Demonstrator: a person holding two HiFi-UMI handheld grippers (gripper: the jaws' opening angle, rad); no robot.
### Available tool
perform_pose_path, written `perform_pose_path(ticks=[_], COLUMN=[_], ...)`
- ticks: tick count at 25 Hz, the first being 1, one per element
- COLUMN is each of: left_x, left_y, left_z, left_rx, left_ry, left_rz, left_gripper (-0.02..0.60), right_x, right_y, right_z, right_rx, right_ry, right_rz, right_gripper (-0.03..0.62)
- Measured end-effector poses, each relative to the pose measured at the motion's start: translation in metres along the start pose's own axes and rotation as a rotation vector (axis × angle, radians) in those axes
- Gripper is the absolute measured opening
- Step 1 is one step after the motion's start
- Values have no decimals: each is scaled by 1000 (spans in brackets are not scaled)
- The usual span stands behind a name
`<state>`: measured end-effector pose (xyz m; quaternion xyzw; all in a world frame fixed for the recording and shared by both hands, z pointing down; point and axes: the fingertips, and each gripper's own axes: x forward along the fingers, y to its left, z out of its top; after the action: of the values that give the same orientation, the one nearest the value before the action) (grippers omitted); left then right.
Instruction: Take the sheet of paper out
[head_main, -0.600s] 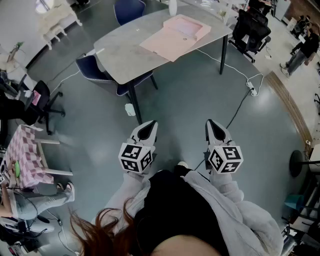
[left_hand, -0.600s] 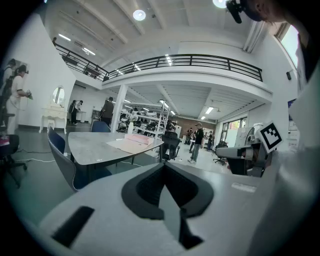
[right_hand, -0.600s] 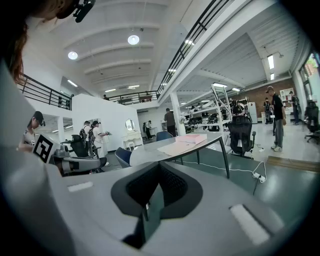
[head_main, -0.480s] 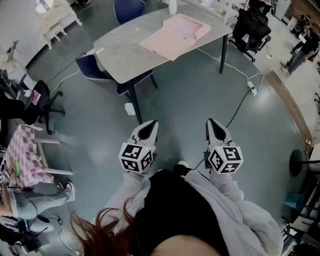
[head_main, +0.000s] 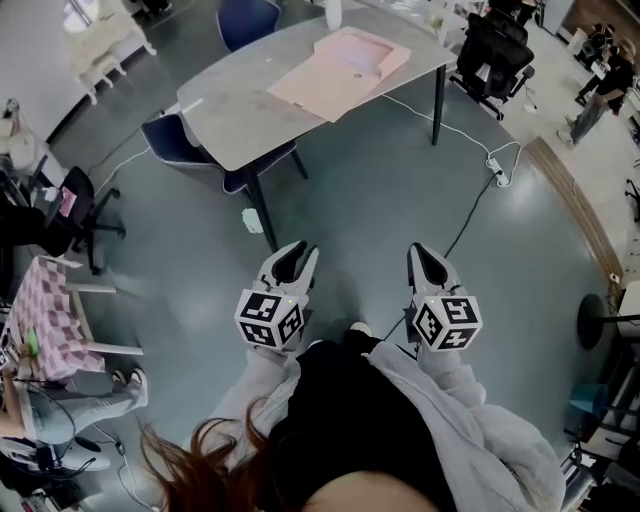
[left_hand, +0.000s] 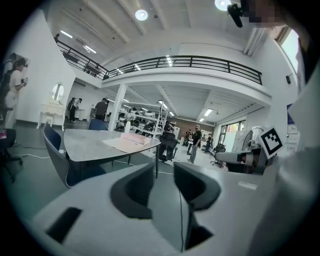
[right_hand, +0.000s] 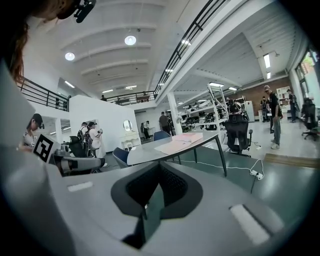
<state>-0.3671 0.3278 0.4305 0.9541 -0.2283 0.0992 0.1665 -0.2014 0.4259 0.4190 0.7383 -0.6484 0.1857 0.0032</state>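
Sheet of paper, probably in the pink folder (head_main: 345, 68), lay far beyond the fingers (left_hand: 132, 192). The left gripper (head_main: 293, 260) was slightly spread, the right gripper (head_main: 423, 258) pressed together, and both were empty, so a closer approach was needed first.

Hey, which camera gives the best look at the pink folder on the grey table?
The head view: it looks down on the pink folder, showing its whole outline on the table. Both gripper views catch it far off and nearly edge-on, a thin pink strip.

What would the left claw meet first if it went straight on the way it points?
The left claw likely meets the floor just before the table leg; depth is unclear.
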Motion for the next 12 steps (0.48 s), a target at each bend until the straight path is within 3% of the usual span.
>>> perform_pose_path(ticks=[1,2,3,6,12], left_x=[4,7,11,20,32], left_y=[-3,-6,-8,-13,-30], left_z=[0,0,0,-2,-8], left_rx=[-7,-9,-7,13,24], left_ry=[-1,-2,-5,-16,-10], left_rz=[-2,-2,1,16,12], left_gripper=[182,265,307,351,344], right_x=[-1,-1,-1,0,-5], right_y=[-3,-7,-10,-21,-40], right_z=[0,0,1,1,0], right_rx=[0,-2,-2,6,26], right_ry=[0,-2,-6,-18,-18], right_rz=[3,7,11,24,34], right_gripper=[9,9,9,9,9])
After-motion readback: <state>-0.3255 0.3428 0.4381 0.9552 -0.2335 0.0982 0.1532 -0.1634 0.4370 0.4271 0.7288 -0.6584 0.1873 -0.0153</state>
